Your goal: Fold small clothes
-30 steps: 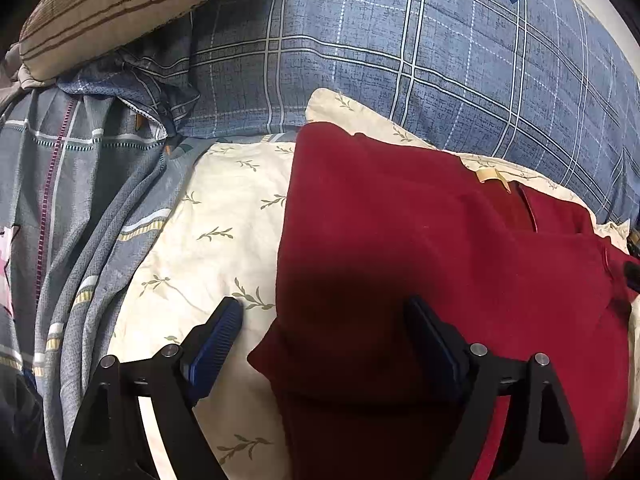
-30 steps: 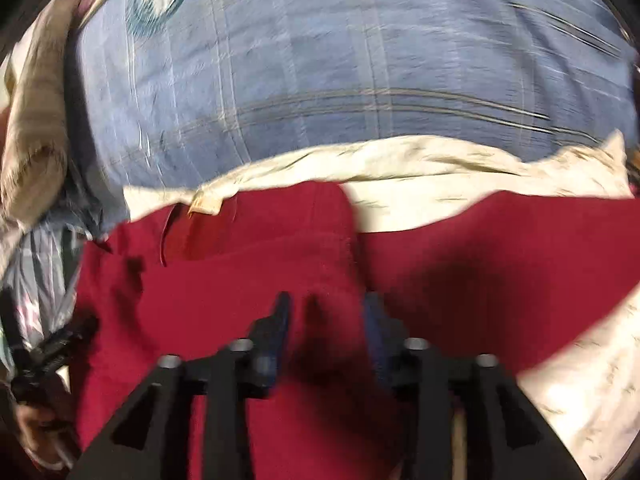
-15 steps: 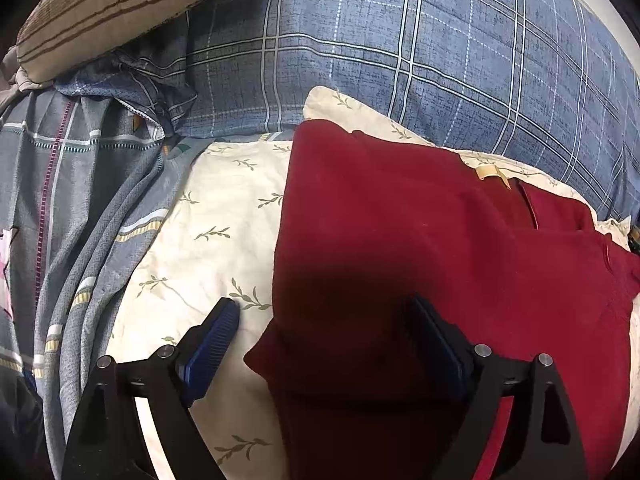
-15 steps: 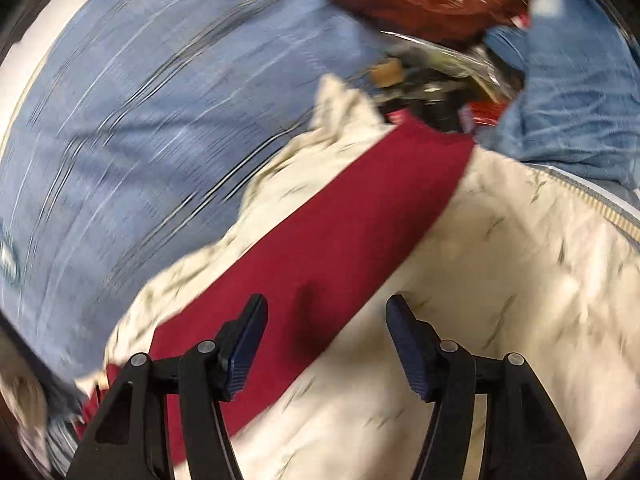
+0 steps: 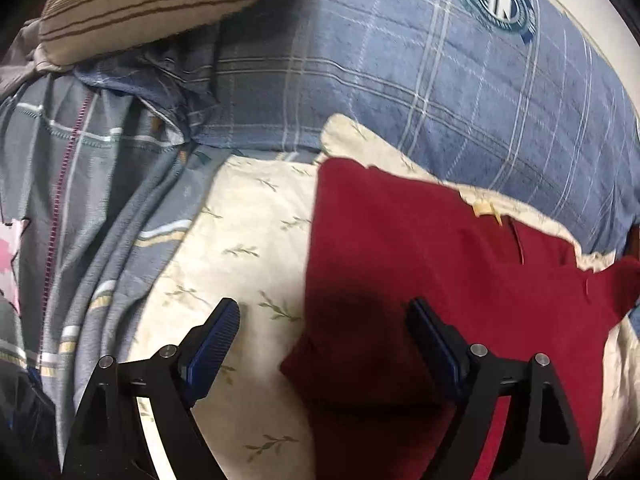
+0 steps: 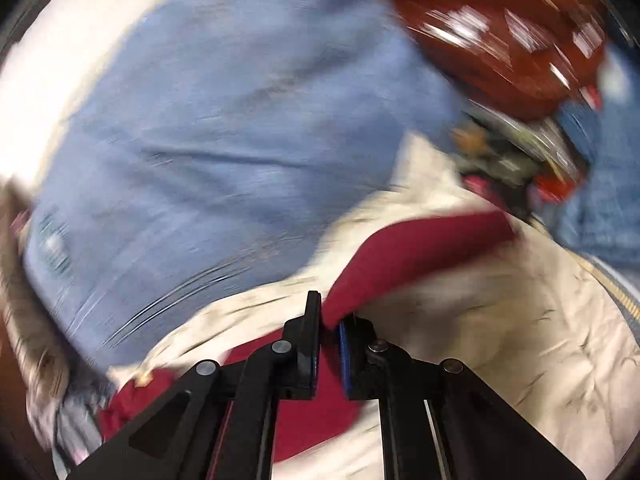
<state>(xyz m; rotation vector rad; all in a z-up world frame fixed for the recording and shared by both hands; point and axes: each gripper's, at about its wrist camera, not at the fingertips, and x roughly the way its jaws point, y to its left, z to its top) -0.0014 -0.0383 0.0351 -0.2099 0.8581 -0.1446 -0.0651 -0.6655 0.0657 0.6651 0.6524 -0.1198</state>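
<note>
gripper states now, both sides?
Left gripper: open, holding nothing, over the edge of the red garment.
Right gripper: shut on the red garment's sleeve.

A bedroom in a home is showing here, with a bed serving as the work surface. A cream sheet with small leaf sprigs (image 5: 248, 240) is covering the bed, and a blue plaid quilt with a round emblem (image 5: 440, 92) is bunching along its far edge. A tan striped pillow (image 5: 148, 0) is lying at the far left corner, and a grey striped blanket (image 5: 80, 208) is draping along the left edge. At the far right corner, blurred household clutter (image 6: 516, 148) is piling up.
</note>
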